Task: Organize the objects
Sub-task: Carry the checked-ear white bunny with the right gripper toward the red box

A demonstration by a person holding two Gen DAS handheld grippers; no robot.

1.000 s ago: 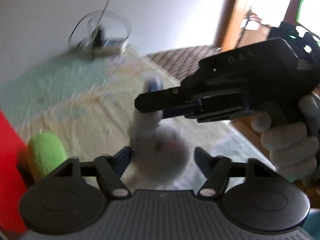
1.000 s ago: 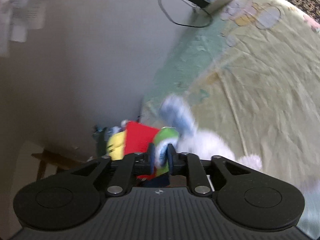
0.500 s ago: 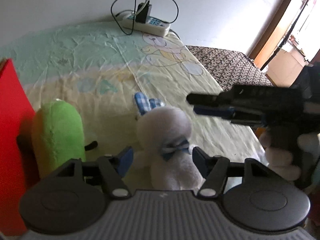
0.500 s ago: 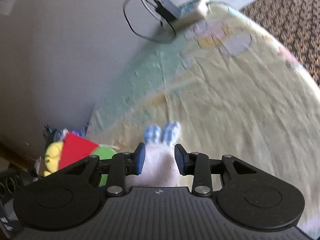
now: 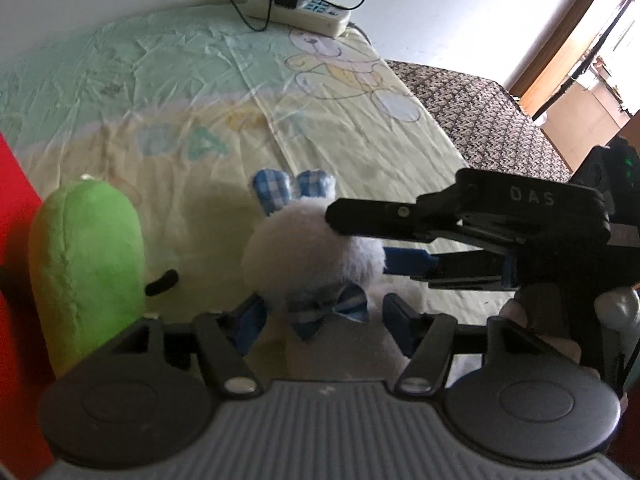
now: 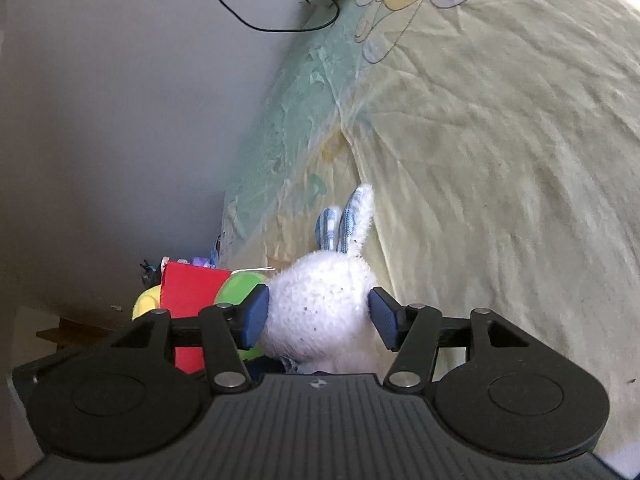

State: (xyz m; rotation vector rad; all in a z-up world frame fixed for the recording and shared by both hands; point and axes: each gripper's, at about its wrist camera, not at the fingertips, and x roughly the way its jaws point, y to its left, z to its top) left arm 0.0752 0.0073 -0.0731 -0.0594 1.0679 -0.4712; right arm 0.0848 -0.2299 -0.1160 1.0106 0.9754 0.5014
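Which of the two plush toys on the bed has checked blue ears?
The white bunny, between the open right gripper's fingers. The green plush beside it has no ears.

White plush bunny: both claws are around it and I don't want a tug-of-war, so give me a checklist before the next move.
1. White plush bunny with blue checked ears sits upright on the yellow-green bedsheet: ok.
2. Right claw straddles the bunny's head, pads apart: ok.
3. Right claw pads touching the fur: cannot tell.
4. Left claw is open around the blue bow tie, not gripping: ok.
5. Two claws on one toy: not ok, one should back off.
6. Green plush toy stands beside the bunny with a gap, against the red box: ok.
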